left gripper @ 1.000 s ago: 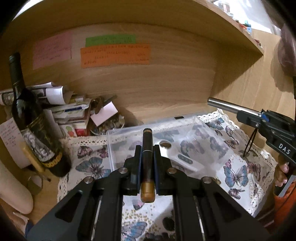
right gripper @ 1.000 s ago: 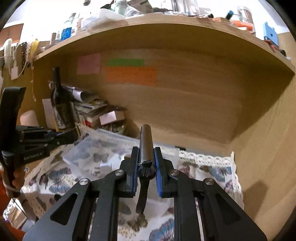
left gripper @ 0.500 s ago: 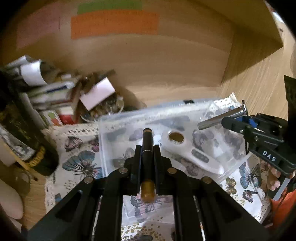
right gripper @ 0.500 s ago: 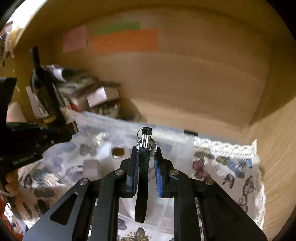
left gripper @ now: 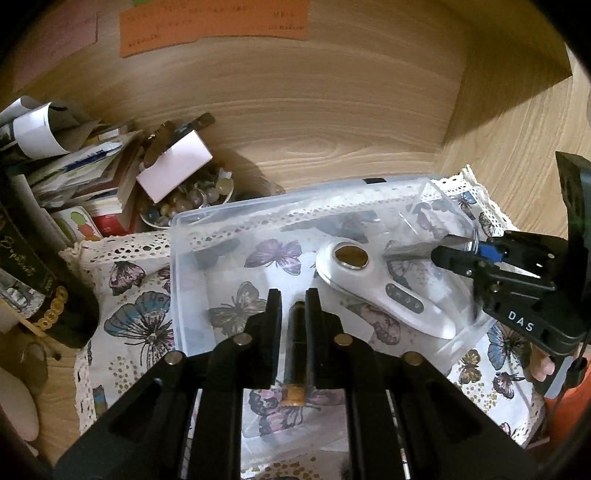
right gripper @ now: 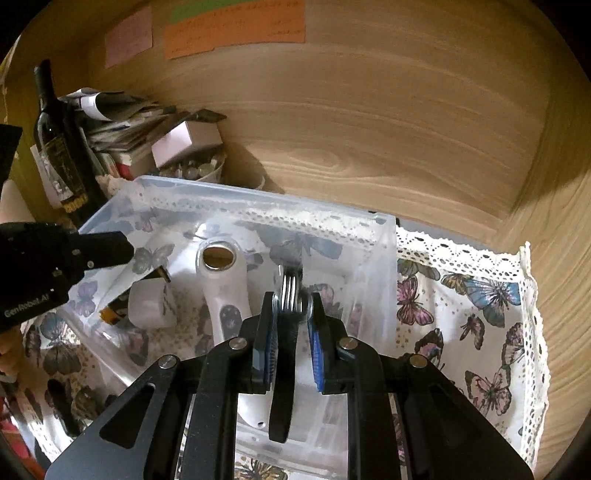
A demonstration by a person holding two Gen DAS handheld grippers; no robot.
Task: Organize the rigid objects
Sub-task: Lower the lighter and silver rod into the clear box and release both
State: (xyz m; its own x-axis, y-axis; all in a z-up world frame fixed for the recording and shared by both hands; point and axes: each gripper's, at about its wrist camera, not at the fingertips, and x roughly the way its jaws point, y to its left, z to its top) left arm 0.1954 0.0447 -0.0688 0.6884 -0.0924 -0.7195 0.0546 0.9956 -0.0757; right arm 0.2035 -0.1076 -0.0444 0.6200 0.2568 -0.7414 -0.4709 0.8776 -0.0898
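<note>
The dark pen (left gripper: 296, 334) with the gold end cap sits pinched lengthwise between the left gripper (left gripper: 294, 295) fingers, its gold butt poking back toward the camera and its tip aimed down into the clear plastic bin (left gripper: 176, 280). In the right wrist view that same pen (right gripper: 112, 312) shows up slanted low inside the bin, gold end down, right by a small white block (right gripper: 149, 304). The right gripper (right gripper: 291, 301) with the blue pads (right gripper: 317, 354) is clamped on a silvery metal cylinder (right gripper: 291, 291) with a dark strap (right gripper: 282, 387) hanging off its back end; its front end points into the bin's right side. Seen from the left wrist, the cylinder (left gripper: 417, 248) reaches in over the bin's right wall, close to the head of the white handheld device (left gripper: 384, 288).

That device lies flat on the bin floor, round brownish metal disc at the far end, a strip of buttons down the handle. The bin rests on a butterfly-print cloth (right gripper: 476, 295) with a lace edge, inside a wooden shelf nook (right gripper: 369, 129). To the left: a dark wine bottle (right gripper: 55, 140), a messy stack of papers and booklets (left gripper: 74, 173), a pale pink box (left gripper: 173, 170) on top of a bowl of beads (left gripper: 192, 201). Orange sticky notes (left gripper: 214, 22) are on the back wall
</note>
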